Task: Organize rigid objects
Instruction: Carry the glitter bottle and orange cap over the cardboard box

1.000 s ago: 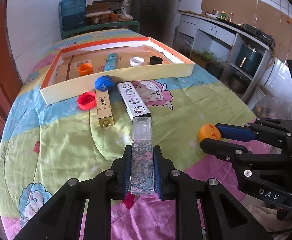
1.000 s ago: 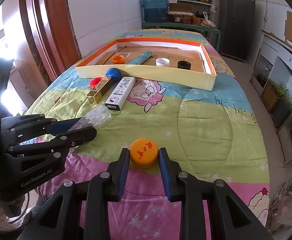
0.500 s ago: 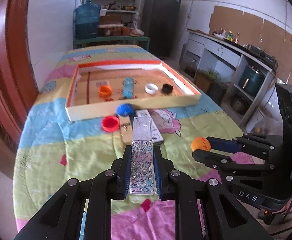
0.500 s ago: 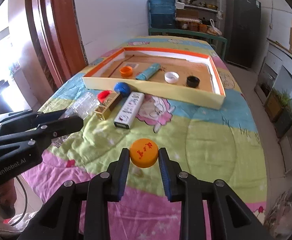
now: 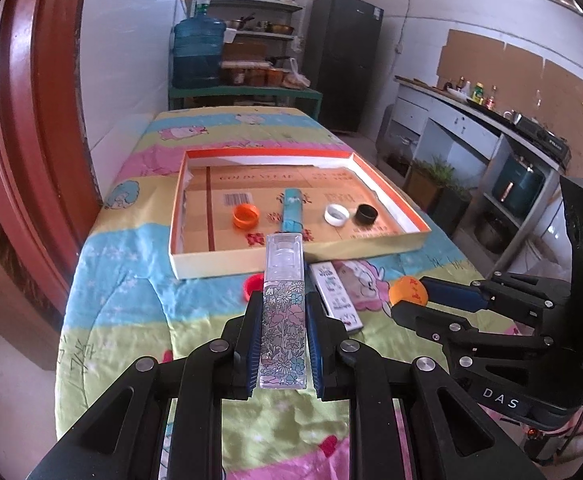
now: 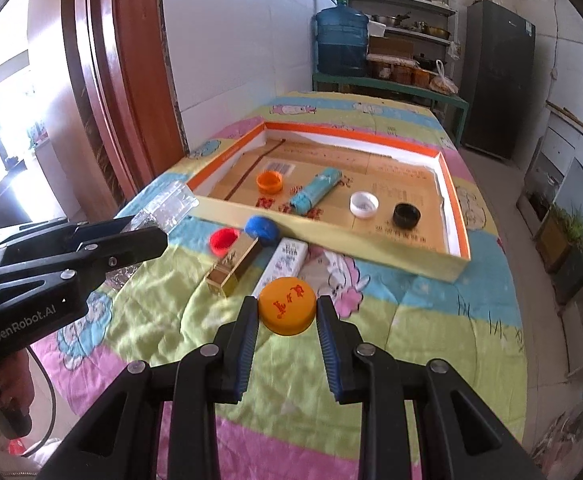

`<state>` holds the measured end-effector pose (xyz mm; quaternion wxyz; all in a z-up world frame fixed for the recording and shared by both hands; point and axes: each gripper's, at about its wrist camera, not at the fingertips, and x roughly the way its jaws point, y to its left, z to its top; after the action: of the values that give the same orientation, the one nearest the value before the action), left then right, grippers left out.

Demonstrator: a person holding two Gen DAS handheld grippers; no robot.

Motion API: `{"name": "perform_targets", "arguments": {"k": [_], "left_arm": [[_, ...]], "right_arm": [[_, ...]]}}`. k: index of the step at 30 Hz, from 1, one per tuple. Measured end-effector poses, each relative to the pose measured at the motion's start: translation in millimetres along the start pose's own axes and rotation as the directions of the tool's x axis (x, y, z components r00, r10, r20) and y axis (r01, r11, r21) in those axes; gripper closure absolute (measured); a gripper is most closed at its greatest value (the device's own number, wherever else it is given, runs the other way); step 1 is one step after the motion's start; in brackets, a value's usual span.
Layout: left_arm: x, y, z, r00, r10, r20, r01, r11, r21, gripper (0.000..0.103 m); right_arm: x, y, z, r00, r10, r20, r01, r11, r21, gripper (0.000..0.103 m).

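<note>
Jaws clamped on both tools: the left gripper pinches a clear floral-printed bottle by its lower body, its clear cap end jutting forward, while the right gripper squeezes a yellow-orange cap across its rim. Both loads hang above the cartoon-print quilt, short of the shallow orange-edged box.

The bottle looks hard, smooth plastic or glass, likely light but slick; the flat printed sides where the pads sit seem the safest hold, not the cap end. The cap appears stiff and nearly weightless, best pinched across its diameter.

From the right wrist, a blue cap, a red cap, a gold box and a white printed box lie on the quilt just outside the near wall. The left wrist's bottle hides the blue cap and gold box, but that view looks more squarely into the box floor, with an orange cap, teal tube, white cap and black cap.
</note>
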<state>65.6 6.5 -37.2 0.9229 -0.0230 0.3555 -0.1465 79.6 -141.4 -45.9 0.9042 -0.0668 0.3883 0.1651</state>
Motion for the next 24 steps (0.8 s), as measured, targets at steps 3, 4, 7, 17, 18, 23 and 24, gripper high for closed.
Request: {"name": "perform_targets", "arguments": {"k": [3,4,7,17,18,23,24], "left_arm": [[4,5,7,1.0,0.004,0.002,-0.004,1.0,-0.007,0.083],[4,6,9,1.0,0.005,0.003,-0.005,1.0,-0.01,0.083],[8,9,15,1.0,0.008,0.002,-0.008,1.0,-0.015,0.083],[22,19,37,1.0,0.011,0.001,-0.011,0.999,-0.039,0.083],[24,20,39,1.0,0.012,0.001,-0.012,0.999,-0.04,0.083],[31,24,50,1.0,0.013,0.003,-0.013,0.999,-0.045,0.083],[33,25,53,1.0,0.013,0.001,-0.013,0.999,-0.046,0.083]], "right_arm": [[2,1,8,1.0,-0.001,0.006,0.001,1.0,-0.005,0.073],[3,1,11,1.0,-0.001,0.008,0.001,1.0,-0.006,0.073],[6,0,19,1.0,-0.002,0.012,0.002,1.0,-0.008,0.073],[17,-2,38,1.0,-0.004,0.012,0.004,1.0,-0.01,0.073],[17,-2,38,1.0,-0.003,0.012,0.003,1.0,-0.01,0.073],[20,-3,44,1.0,-0.004,0.013,0.004,1.0,-0.012,0.073],[20,-3,44,1.0,-0.003,0.014,0.003,1.0,-0.012,0.073]]}}
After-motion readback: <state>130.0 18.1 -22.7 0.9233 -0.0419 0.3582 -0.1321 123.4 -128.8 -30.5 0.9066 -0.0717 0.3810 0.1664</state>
